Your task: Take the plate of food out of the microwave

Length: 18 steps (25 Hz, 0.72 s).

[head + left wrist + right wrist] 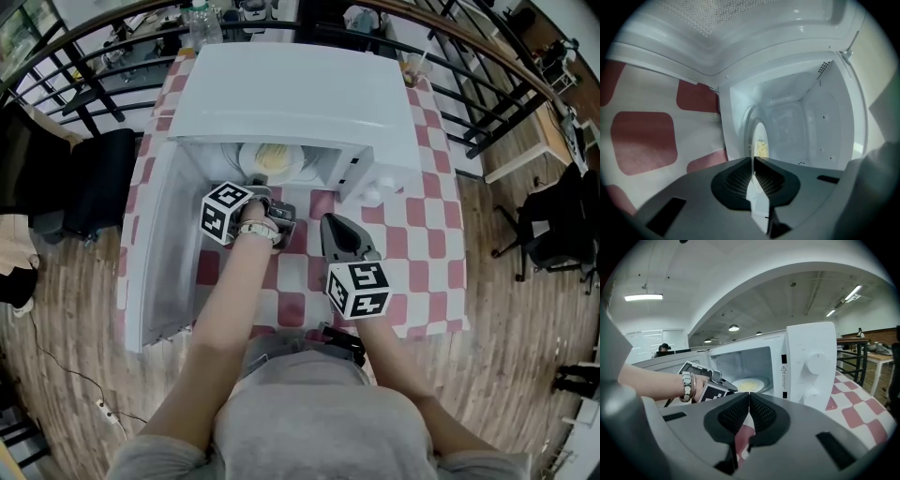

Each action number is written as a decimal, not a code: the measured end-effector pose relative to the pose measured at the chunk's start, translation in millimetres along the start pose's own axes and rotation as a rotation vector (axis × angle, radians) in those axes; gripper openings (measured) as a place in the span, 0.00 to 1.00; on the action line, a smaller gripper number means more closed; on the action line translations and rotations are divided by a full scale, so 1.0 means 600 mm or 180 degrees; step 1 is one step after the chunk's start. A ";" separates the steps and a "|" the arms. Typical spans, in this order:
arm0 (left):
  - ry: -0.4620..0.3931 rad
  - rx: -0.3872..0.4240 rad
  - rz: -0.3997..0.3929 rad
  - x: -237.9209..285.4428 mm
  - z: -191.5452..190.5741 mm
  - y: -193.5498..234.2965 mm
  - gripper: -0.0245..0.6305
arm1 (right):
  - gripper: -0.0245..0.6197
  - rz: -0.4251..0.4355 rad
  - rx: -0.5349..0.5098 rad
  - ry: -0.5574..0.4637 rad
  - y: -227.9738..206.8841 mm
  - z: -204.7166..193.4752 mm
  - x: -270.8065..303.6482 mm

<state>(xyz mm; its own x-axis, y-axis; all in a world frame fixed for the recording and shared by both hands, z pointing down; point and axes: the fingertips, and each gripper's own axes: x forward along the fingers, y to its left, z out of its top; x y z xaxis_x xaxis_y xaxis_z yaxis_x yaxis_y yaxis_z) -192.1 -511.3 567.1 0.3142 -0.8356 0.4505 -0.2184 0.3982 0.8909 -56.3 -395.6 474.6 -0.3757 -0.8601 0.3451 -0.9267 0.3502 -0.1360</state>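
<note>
My left gripper point(753, 160) jaws clamp the near rim of the plate point(760, 139), which extends straight ahead of them. The right gripper point(749, 395) jaws are closed, empty, and farther off.

Bright, even light from ceiling lamps point(643, 297); shadows soft. White microwave point(291, 94) top nearly washed out. Gripper views: fisheye curvature, dark corners.

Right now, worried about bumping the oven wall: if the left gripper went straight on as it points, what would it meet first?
Probably the plate of food inside the microwave: the left gripper, jaws shut, aims at its near rim. Depth is unclear.
</note>
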 end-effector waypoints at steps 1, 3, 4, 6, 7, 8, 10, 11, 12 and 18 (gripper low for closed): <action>-0.0008 0.0006 -0.0061 -0.002 0.001 -0.002 0.07 | 0.08 -0.0007 0.0002 -0.0003 0.000 -0.001 -0.002; -0.0032 -0.0007 -0.0175 -0.007 0.002 -0.001 0.07 | 0.08 -0.0014 -0.0003 -0.0008 0.002 -0.002 -0.005; -0.0046 -0.0028 -0.0232 -0.009 0.003 0.000 0.07 | 0.08 -0.0017 -0.0007 -0.0010 0.003 -0.002 -0.007; -0.0069 -0.0068 -0.0348 -0.012 0.002 -0.001 0.07 | 0.08 -0.0026 -0.0009 -0.0017 0.004 -0.001 -0.010; -0.0079 -0.0075 -0.0406 -0.013 0.001 -0.003 0.06 | 0.08 -0.0030 -0.0010 -0.0022 0.005 -0.001 -0.011; -0.0085 -0.0075 -0.0462 -0.014 0.001 -0.006 0.06 | 0.08 -0.0032 -0.0012 -0.0029 0.006 0.000 -0.013; -0.0086 -0.0069 -0.0547 -0.015 -0.001 -0.009 0.06 | 0.08 -0.0030 -0.0007 -0.0050 0.008 0.002 -0.015; -0.0079 -0.0068 -0.0575 -0.016 -0.001 -0.010 0.06 | 0.08 -0.0027 0.0003 -0.0065 0.010 0.003 -0.017; -0.0070 -0.0070 -0.0599 -0.017 -0.003 -0.010 0.06 | 0.08 -0.0023 0.0011 -0.0079 0.012 0.004 -0.018; -0.0017 0.0004 -0.0702 -0.026 -0.014 -0.014 0.06 | 0.08 -0.0038 -0.0020 -0.0129 0.014 0.011 -0.019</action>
<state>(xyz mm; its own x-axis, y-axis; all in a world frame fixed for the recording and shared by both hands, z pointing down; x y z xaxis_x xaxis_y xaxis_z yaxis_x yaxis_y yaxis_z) -187.6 -498.6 553.2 0.3496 -0.9045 0.2443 -0.1461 0.2049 0.9678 -59.9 -385.0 463.4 -0.3644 -0.8785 0.3089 -0.9312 0.3419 -0.1262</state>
